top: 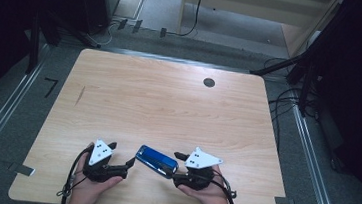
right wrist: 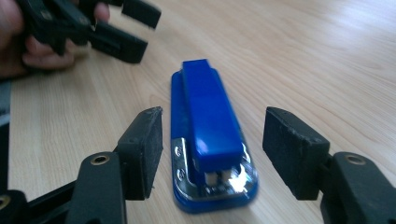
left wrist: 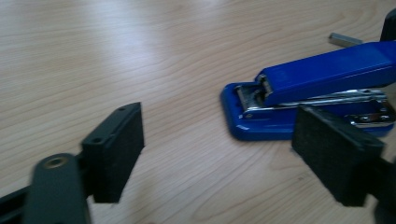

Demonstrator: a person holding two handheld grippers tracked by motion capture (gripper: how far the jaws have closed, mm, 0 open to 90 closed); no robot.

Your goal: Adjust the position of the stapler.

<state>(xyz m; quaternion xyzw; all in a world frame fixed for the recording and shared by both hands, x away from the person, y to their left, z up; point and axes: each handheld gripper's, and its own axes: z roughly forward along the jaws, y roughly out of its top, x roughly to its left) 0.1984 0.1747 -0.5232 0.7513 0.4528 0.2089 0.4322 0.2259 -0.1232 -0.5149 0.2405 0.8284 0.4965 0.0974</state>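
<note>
A blue stapler (top: 156,161) lies flat on the wooden table (top: 169,101) near its front edge, between my two grippers. My left gripper (top: 122,154) is open, its jaws pointing at the stapler's left end from a short way off. In the left gripper view the stapler (left wrist: 303,93) lies ahead and to the right of the open left gripper (left wrist: 224,140), partly behind the right pad (left wrist: 336,158). My right gripper (top: 176,168) is open too. In the right gripper view the right gripper (right wrist: 217,135) straddles the hinge end of the stapler (right wrist: 205,121), with gaps on both sides.
A dark round grommet (top: 209,82) sits at the table's far right. A small grey metal piece (left wrist: 344,40) lies beyond the stapler. The left gripper (right wrist: 116,28) and a hand (right wrist: 28,46) appear past the stapler. Cables (top: 284,99) run on the floor.
</note>
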